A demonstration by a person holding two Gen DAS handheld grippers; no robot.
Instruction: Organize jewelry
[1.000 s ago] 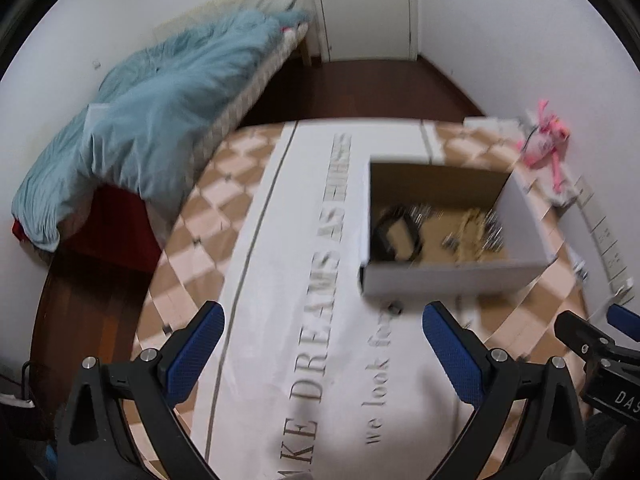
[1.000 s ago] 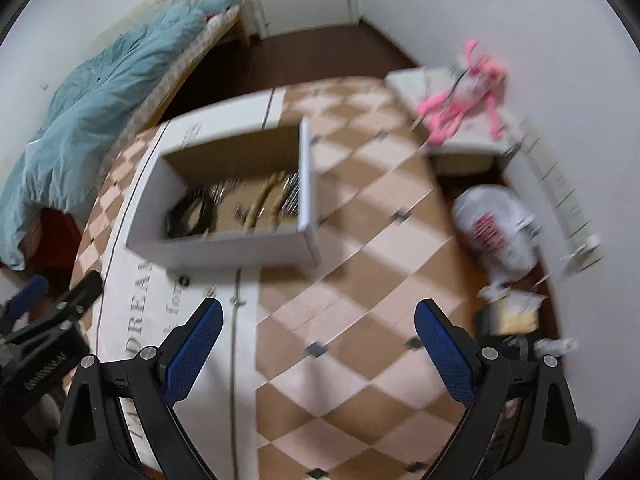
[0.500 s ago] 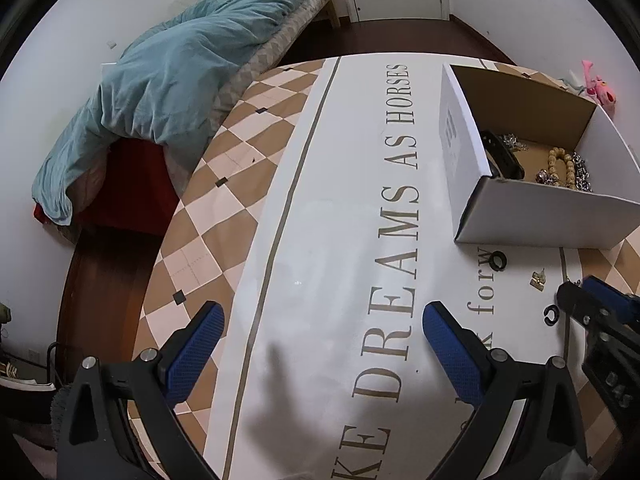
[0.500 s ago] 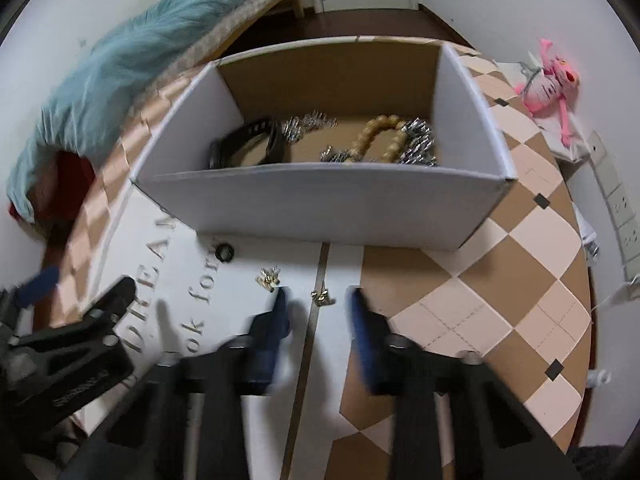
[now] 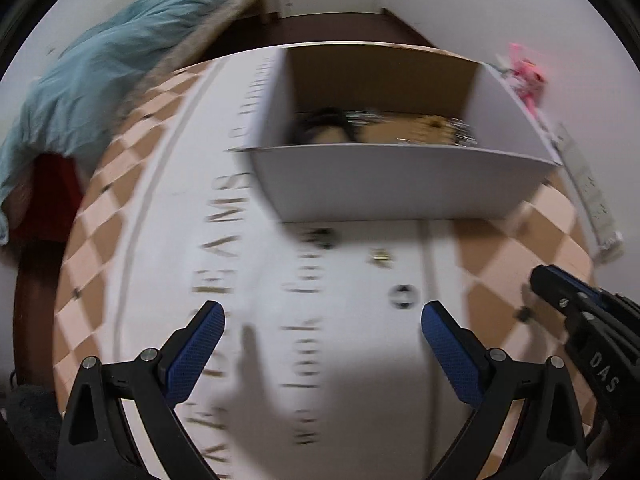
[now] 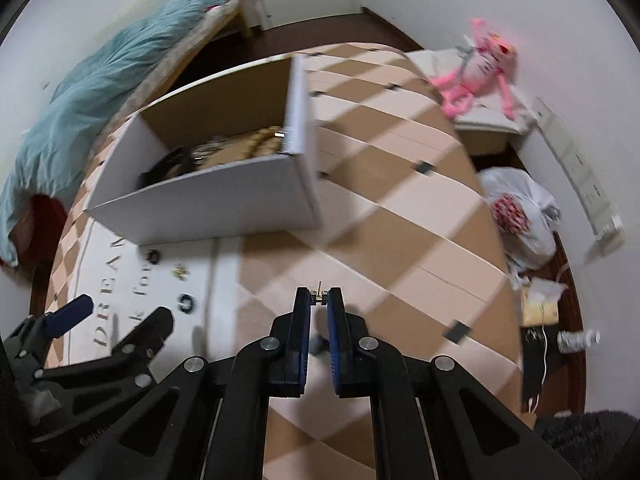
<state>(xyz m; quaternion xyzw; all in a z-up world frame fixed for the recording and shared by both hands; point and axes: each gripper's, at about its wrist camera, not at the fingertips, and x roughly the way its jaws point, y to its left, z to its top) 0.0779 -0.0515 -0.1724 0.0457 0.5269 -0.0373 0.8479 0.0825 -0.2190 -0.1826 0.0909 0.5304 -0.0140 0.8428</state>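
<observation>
Cardboard box: I see beads, dark band | loose earrings before it | right gripper pinching earring stud | left gripper spread wide, empty

Each view is taken from behind its own tongs, looking forward and down over the tablecloth. The white box is seen close ahead of the left tongs, and ahead-left of the right tongs; both views share it.

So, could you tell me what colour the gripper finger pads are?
Blue, clearest on the left gripper pads in the left wrist view.
</observation>
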